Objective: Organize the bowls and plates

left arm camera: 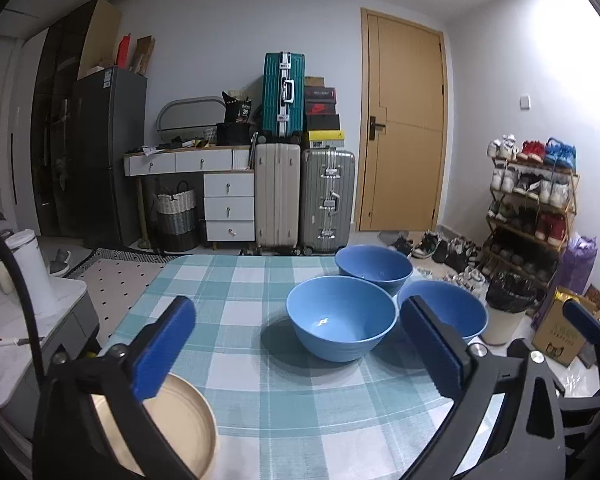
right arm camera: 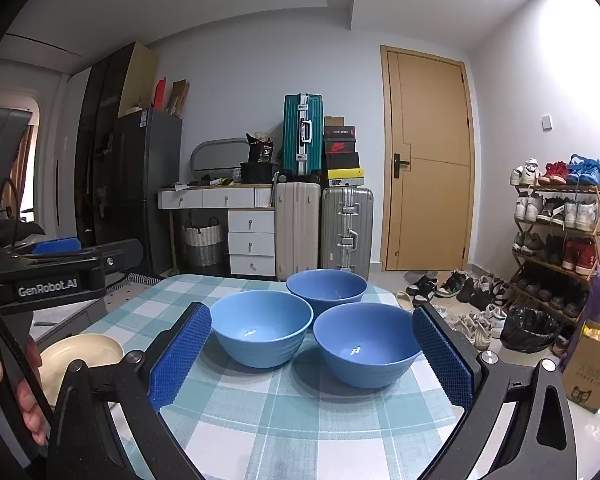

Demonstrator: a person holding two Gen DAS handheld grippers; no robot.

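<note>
Three blue bowls stand close together on the checked tablecloth (left arm camera: 236,352): a near-left one (left arm camera: 340,318) (right arm camera: 262,334), a far one (left arm camera: 374,266) (right arm camera: 326,290) and a near-right one (left arm camera: 456,306) (right arm camera: 366,344). A cream plate (left arm camera: 180,424) (right arm camera: 78,356) lies at the table's left front. My left gripper (left arm camera: 300,348) is open and empty, above the table short of the bowls. My right gripper (right arm camera: 312,360) is open and empty, its fingers either side of the two nearer bowls but short of them. The left gripper's body also shows at the left of the right wrist view (right arm camera: 56,276).
A grey side cabinet with a white canister (left arm camera: 28,272) stands left of the table. Right of the table are a bin with a black bag (right arm camera: 530,328), a cardboard box (right arm camera: 590,364), a shoe rack (right arm camera: 560,232) and loose shoes. Suitcases and a dresser stand behind.
</note>
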